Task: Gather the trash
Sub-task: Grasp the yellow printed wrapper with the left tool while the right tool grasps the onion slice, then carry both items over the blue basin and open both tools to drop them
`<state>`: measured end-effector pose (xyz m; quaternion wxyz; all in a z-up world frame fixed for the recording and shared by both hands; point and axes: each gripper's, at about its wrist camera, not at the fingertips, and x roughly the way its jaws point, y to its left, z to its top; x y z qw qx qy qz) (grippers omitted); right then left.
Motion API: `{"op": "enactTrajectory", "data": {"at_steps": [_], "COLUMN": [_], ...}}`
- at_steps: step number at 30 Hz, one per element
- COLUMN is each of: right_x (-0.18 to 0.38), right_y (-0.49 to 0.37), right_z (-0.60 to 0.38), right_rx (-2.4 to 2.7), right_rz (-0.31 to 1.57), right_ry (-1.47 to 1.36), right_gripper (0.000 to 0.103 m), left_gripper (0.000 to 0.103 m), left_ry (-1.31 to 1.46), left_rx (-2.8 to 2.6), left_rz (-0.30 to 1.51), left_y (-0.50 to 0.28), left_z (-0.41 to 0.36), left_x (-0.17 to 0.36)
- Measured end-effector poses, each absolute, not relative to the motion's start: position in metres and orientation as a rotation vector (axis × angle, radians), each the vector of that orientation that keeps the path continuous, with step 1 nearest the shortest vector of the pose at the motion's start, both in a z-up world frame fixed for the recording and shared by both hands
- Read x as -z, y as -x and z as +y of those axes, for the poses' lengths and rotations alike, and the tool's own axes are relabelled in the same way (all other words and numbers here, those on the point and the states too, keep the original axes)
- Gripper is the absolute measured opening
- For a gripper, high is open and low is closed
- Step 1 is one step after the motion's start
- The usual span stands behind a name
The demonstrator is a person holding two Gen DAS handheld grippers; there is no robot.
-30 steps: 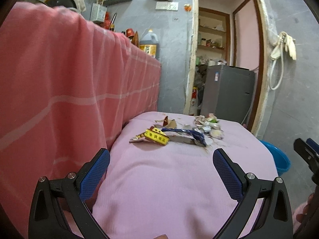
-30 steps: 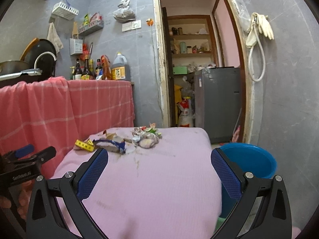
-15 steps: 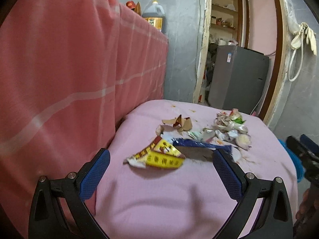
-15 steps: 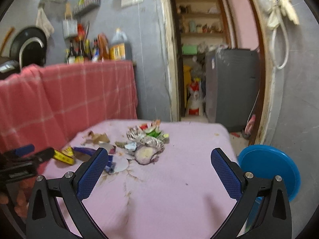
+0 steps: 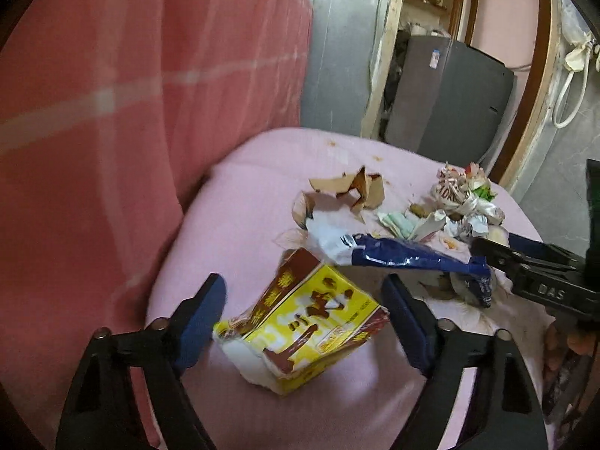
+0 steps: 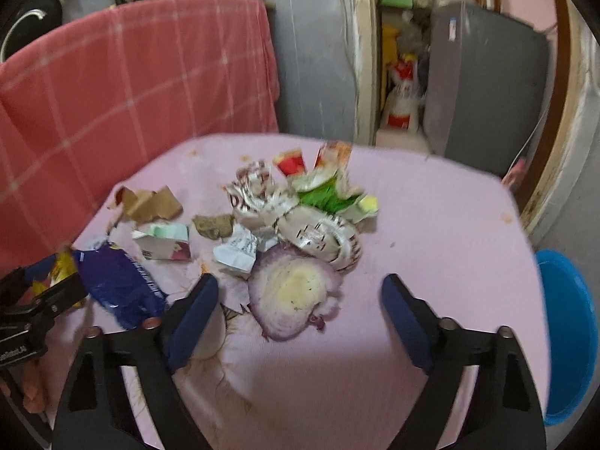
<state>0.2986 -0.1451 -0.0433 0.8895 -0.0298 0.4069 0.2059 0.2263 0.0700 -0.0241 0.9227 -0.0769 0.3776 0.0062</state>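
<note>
Both claws have advanced over the worktop (image 6: pixel 431 225) litter. Left claw (image 5: pixel 303 309) is closing around the yellow carton (image 5: pixel 300 322); right claw (image 6: pixel 300 311) is closing around the onion slice (image 6: pixel 294 300). Neither grips yet; pickup is imminent.

Pink-covered table (image 6: pixel 431 225) — yellow carton (image 5: pixel 307 322), blue wrapper (image 5: pixel 405 257), onion slice (image 6: pixel 294 296)

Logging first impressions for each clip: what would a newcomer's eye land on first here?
A heap of trash on the pink tabletop: a yellow carton lies between the closing pads of the left gripper, which do not touch it yet. The right gripper is closing around a purple onion slice, also untouched, with a blue basin at the right edge.
</note>
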Motion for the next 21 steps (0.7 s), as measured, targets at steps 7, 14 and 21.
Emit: {"op": "enactTrajectory", "data": {"at_steps": [7, 14, 21], "right_x": [0.042, 0.035, 0.016], "right_y": [-0.290, -0.275, -0.240], "right_z": [-0.146, -0.155, -0.175], "right_rx": [-0.460, -0.470, -0.485], "right_rz": [0.835, 0.796, 0.692], "right_ry": [0.068, 0.034, -0.011], "right_gripper": [0.053, 0.035, 0.034], "left_gripper": [0.059, 0.058, 0.058], "left_ry": [0.089, 0.119, 0.182], "left_rx": [0.008, 0.010, 0.052], "left_rz": [0.759, 0.737, 0.689], "left_y": [-0.218, -0.202, -0.171], "left_z": [0.063, 0.054, 0.037], "left_x": [0.015, 0.009, -0.001]}}
